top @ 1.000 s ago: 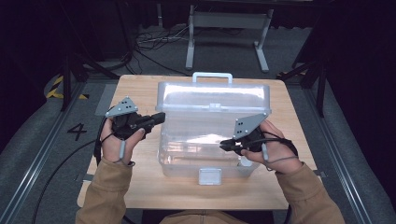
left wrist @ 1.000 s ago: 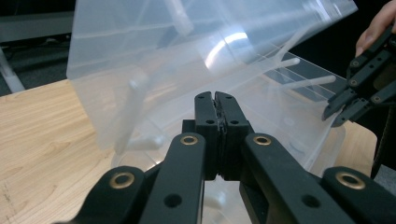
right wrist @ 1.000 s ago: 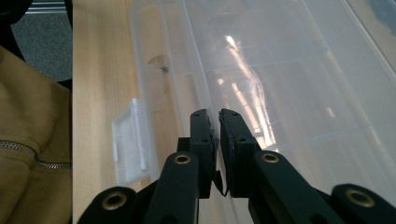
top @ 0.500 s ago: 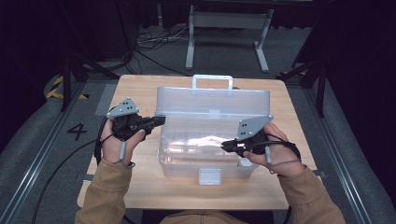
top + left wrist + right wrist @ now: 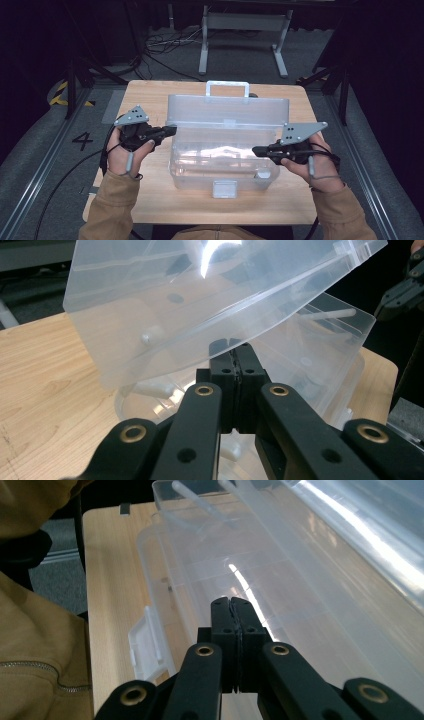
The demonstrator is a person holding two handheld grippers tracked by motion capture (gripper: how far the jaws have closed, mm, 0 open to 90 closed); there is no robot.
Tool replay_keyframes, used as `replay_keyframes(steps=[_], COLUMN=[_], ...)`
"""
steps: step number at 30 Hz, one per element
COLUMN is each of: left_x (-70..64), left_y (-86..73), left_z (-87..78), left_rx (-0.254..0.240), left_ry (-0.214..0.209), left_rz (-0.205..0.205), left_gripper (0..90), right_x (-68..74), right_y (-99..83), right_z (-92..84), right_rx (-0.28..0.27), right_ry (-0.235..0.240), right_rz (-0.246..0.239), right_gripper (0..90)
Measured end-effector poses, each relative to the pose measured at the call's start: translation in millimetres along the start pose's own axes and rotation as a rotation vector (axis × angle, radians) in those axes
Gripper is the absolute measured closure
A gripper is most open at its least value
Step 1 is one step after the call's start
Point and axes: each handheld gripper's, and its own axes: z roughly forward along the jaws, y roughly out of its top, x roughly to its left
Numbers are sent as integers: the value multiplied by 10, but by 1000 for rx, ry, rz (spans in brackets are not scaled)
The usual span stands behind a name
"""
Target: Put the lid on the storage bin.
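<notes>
Writing: only a white "4" on the floor mat left of the surface; no brand or label readable on the clear plastic box.

Box sits mid-surface on the wooden surface, lid standing raised at the far side, carry handle on the lid's far edge, white latch on the near wall.

Left gripper: fingers fully closed, nothing between them. Tips sit at the box's left end, right at the lid's left edge; in the left gripper view the closed fingers sit just under the tilted lid edge. Contact with the lid looks likely but I can't confirm it.

Right gripper: fingers have just been closing and are now fully shut, nothing between them. In the high view tips are over the box's right part, pointing left. In the right gripper view the shut fingers point along the box with the latch to one side; can't tell if they touch the plastic.

Hard to read: box contents. Pale shapes show through the walls, not identifiable through glare and clear plastic. A small white piece shows near the box's near-right corner, unclear what. Room beyond the surface is dark; only a metal stand and floor cables come through. Both sleeves are cut off by the bottom edge.
</notes>
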Motion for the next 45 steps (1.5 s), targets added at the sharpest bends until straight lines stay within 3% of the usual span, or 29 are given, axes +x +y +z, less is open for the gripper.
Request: replay_keyframes(steps=[4, 18, 30, 35, 41, 45], left_x=[-1, -2, -4, -4, -7, -8], left_y=[-1, -2, -4, -7, -16, -19], left_z=[-3, -11, -19, -24, -28, -22], left_rx=[7, 20, 31, 43, 100, 106], left_ry=[-1, -8, -12, -19, -46, -44], left_rz=[4, 6, 11, 13, 15, 15], left_gripper=[895, 895, 895, 894, 872, 872], right_x=[-31, -123, -230, -261, -309, -310], right_y=[-84, -214, -350, -385, -442, -449], right_z=[-102, -268, -341, -360, -387, -393], right_rx=[-54, -100, -152, -157, -142, -138], right_ry=[-20, -72, -130, -146, -161, -162], right_rz=[51, 120, 220, 247, 293, 298], right_gripper=[900, 900, 900, 900, 900, 900])
